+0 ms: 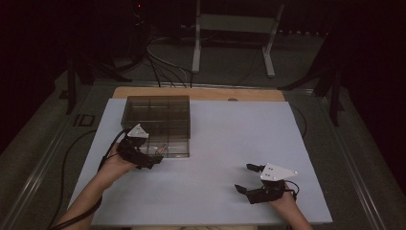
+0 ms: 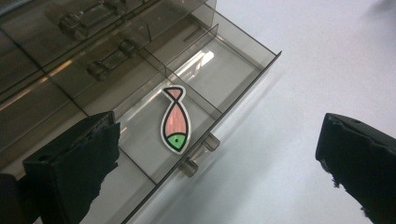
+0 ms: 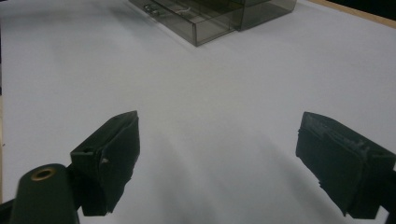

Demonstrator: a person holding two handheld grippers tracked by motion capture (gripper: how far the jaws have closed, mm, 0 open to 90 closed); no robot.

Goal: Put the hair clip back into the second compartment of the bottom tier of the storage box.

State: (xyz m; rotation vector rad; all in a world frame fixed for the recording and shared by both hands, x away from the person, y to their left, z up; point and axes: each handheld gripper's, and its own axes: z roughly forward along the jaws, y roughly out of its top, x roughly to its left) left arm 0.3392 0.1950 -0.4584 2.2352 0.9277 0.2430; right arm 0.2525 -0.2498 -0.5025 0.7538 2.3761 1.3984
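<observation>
The right gripper is held wide open and empty over the white table. The left gripper is spread wide at the smoky box, gripping nothing. A fish sticker is seen lying in its pulled-out drawer.

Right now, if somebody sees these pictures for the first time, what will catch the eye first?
Probably the pink fish-shaped sticker with a green head, lying flat in the pulled-out drawer of the smoky transparent plastic drawer box at the table's far left. Next, the left gripper hovering open over that drawer, and the right gripper open over bare white tabletop.
</observation>
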